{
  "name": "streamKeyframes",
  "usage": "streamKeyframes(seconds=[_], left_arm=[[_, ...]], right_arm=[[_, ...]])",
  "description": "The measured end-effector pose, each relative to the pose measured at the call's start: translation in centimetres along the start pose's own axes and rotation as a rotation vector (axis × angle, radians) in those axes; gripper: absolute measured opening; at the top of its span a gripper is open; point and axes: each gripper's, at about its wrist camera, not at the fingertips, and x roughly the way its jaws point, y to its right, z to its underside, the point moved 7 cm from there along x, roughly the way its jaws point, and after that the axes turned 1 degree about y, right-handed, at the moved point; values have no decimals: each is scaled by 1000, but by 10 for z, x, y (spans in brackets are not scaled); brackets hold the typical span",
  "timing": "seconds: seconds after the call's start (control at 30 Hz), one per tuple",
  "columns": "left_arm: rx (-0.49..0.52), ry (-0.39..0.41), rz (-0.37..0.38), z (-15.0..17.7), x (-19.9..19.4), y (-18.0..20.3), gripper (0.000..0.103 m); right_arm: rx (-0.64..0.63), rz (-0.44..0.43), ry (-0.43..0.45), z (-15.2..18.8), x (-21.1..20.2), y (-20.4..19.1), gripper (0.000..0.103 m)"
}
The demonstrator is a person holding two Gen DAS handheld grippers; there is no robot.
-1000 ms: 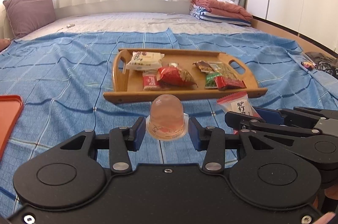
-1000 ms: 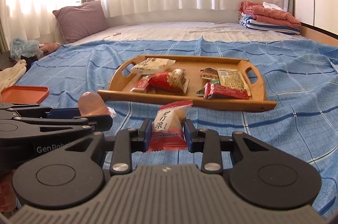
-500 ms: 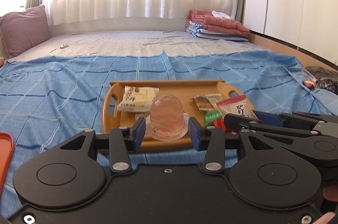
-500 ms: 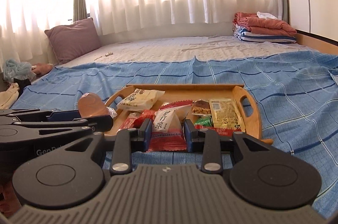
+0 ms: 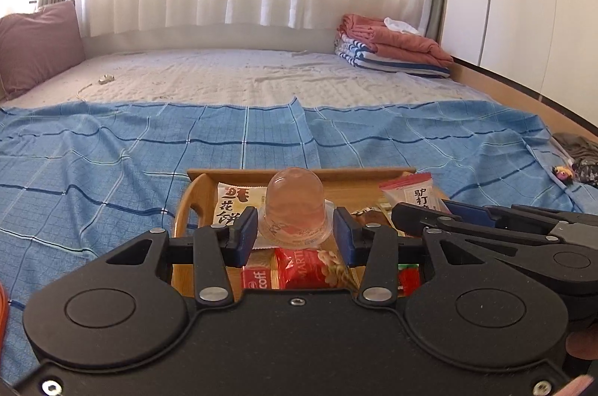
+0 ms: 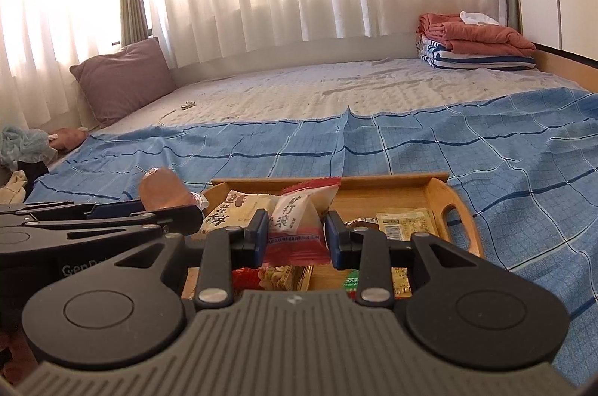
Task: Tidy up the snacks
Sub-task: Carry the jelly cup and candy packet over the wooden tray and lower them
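- My left gripper (image 5: 295, 235) clamps a clear pink jelly cup (image 5: 295, 205).
- My right gripper (image 6: 296, 233) pinches a red-white packet (image 6: 299, 224).
- Both hang over the crowded wooden tray (image 6: 458, 209); open blue sheet (image 5: 112, 164) all around.

Jelly cup (image 5: 294, 205), red-white packet (image 6: 299, 224) above tray (image 6: 458, 209)

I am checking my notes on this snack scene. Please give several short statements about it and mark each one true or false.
1. The left gripper holds a jelly cup. True.
2. The right gripper is empty. False: it is shut on a red and white snack packet.
3. The wooden tray lies on a blue checked sheet. True.
4. The tray holds no snacks. False: several packets lie in it.
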Motion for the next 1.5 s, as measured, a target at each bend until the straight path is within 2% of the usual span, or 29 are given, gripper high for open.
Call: streamKeyframes(seconds=[0.27, 0.47, 0.8, 1.1, 1.5], left_arm=[[-24, -49, 9, -13, 47, -8, 42], [-52, -77, 16, -22, 86, -6, 42], [-65, -138, 0, -14, 134, -3, 42], [-48, -175, -31, 2, 158, -9, 42], [-27, -179, -53, 12, 171, -15, 42]], right_arm=[[7, 5, -45, -9, 39, 10, 38], [60, 13, -64, -16, 69, 29, 38], [57, 41, -114, -12, 108, 50, 38], [24, 51, -158, 2, 130, 52, 38], [15, 49, -184, 13, 145, 51, 38]])
